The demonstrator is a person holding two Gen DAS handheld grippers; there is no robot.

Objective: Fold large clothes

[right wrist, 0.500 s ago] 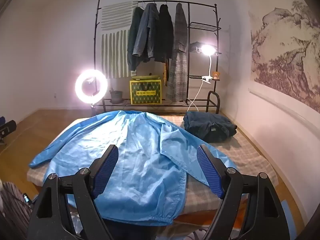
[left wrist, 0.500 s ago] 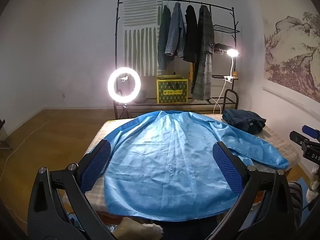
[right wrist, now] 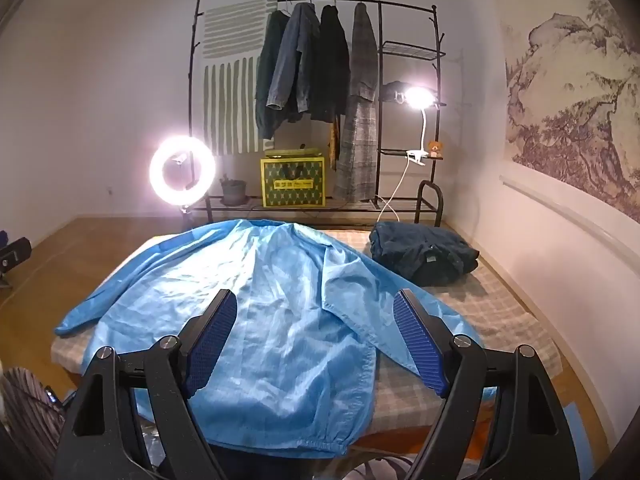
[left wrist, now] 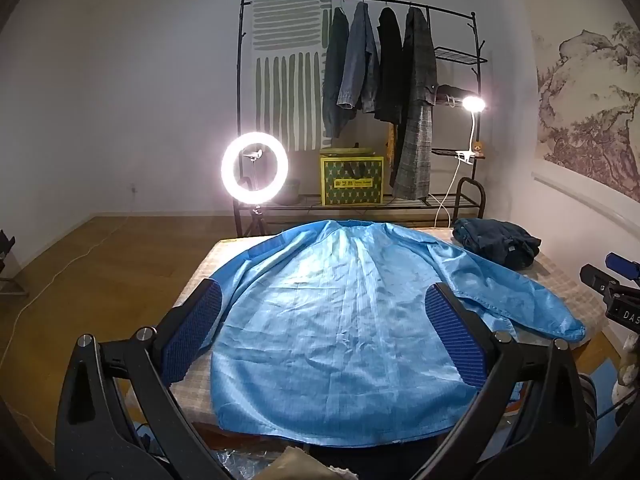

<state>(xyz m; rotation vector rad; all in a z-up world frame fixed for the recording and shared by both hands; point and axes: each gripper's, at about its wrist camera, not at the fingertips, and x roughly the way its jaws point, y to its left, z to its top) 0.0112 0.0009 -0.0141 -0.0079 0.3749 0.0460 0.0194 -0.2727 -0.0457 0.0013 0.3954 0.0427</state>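
Note:
A large light-blue jacket (left wrist: 340, 320) (right wrist: 280, 320) lies spread flat, back up, on the checked table (left wrist: 208, 268) (right wrist: 500, 312). Its collar is at the far edge and its hem hangs over the near edge. Both sleeves spread out to the sides. My left gripper (left wrist: 324, 300) hovers above the near hem, open, with nothing between its blue pads. My right gripper (right wrist: 316, 308) hangs over the jacket's right half near the right sleeve (right wrist: 400, 300), also open and holding nothing. Part of the right gripper's body (left wrist: 616, 292) shows at the left wrist view's right edge.
A folded dark-blue garment (left wrist: 500, 240) (right wrist: 424, 252) sits on the table's far right corner. Behind the table stand a lit ring light (left wrist: 254, 168) (right wrist: 182, 170), a clothes rack (left wrist: 380, 80) with hanging coats, a yellow box (left wrist: 352, 180) and a clip lamp (right wrist: 418, 98). A wall runs along the right.

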